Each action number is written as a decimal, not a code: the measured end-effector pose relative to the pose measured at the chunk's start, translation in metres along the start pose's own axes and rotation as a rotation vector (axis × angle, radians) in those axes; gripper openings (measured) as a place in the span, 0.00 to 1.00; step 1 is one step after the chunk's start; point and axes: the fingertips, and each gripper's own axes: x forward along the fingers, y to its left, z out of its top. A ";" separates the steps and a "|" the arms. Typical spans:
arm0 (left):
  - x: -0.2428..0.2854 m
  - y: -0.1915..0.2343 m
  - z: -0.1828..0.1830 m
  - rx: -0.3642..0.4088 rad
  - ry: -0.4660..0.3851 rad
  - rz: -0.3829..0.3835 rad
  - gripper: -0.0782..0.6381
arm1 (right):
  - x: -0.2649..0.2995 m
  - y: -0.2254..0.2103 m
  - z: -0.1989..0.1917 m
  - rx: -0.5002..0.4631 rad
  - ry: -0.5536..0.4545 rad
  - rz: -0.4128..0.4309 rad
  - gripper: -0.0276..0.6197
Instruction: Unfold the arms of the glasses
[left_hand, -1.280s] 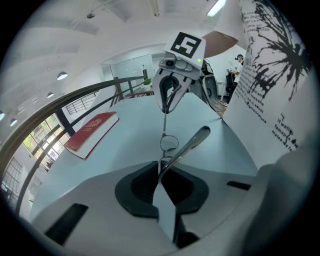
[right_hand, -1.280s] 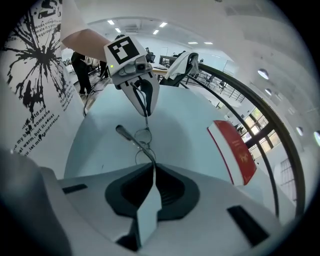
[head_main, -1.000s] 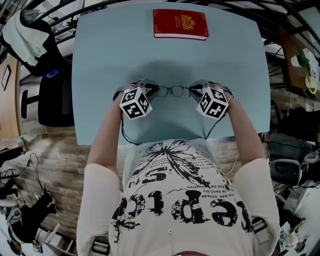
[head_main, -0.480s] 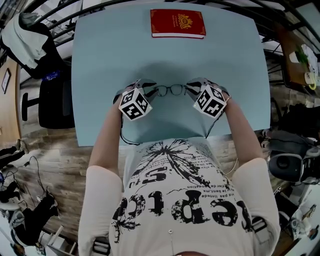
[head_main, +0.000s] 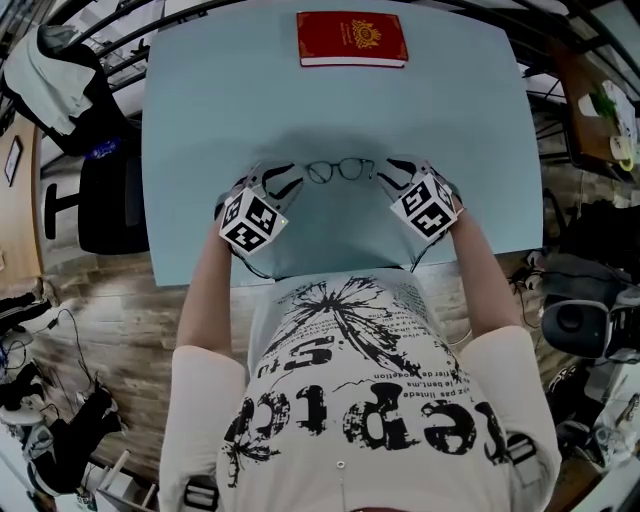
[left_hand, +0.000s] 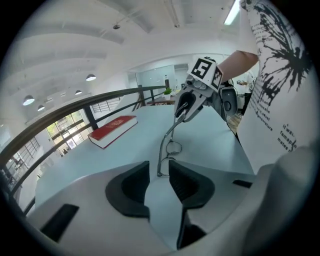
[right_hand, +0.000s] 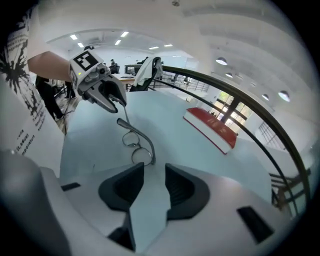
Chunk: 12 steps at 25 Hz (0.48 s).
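Observation:
Thin dark-rimmed glasses (head_main: 338, 170) lie on the pale blue table (head_main: 200, 120), between my two grippers. My left gripper (head_main: 283, 181) sits just left of them and its jaws are opening. In the left gripper view one end of the glasses (left_hand: 167, 145) reaches the mouth of the left gripper (left_hand: 159, 175), and neither pad presses on it. My right gripper (head_main: 391, 173) sits just right of them, its jaws also opening. In the right gripper view the other end of the glasses (right_hand: 139, 144) stops just short of the right gripper (right_hand: 154, 172).
A red book (head_main: 352, 39) lies at the far edge of the table. A black chair (head_main: 105, 195) stands left of the table, with cables on the wooden floor. More gear stands to the right.
Both grippers were shut on the ends of the glasses and have now opened and let go. The left gripper has drawn back to the left; the right has rolled in place.

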 end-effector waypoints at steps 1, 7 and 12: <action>-0.006 -0.001 0.003 -0.010 -0.020 0.023 0.30 | -0.006 -0.002 0.002 0.034 -0.022 -0.035 0.26; -0.053 0.010 0.048 -0.115 -0.230 0.223 0.20 | -0.048 -0.011 0.030 0.199 -0.230 -0.196 0.10; -0.095 0.011 0.099 -0.164 -0.409 0.370 0.16 | -0.089 -0.016 0.059 0.248 -0.411 -0.284 0.06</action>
